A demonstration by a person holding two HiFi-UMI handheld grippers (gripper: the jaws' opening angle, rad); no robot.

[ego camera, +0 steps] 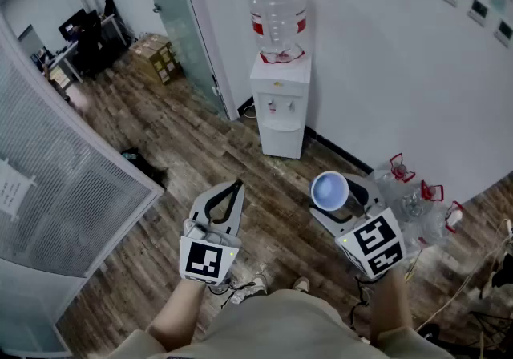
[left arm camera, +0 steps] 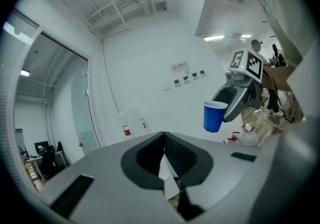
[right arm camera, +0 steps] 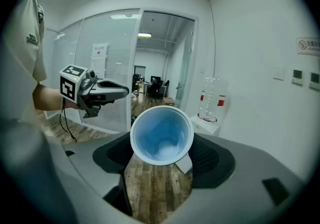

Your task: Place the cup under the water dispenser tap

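**A:** Where are you at with the cup?

**B:** Carry stage. I've got the blue cup [ego camera: 329, 191] held in the right gripper [ego camera: 335, 203], jaws spread wide round its wall. The left gripper [ego camera: 234, 189] has its jaws pinched together on nothing. The water dispenser [ego camera: 280, 117] is well apart from me, against the wall [ego camera: 385, 61].

**A:** Next move?

**B:** I reckon I walk it in, then slide the cup under the taps [ego camera: 280, 106]. The wood floor [ego camera: 200, 149] ahead looks open, but the empty jugs [ego camera: 417, 197] sit near my right and the partition [ego camera: 72, 181] is on my left, so I'd stay central.
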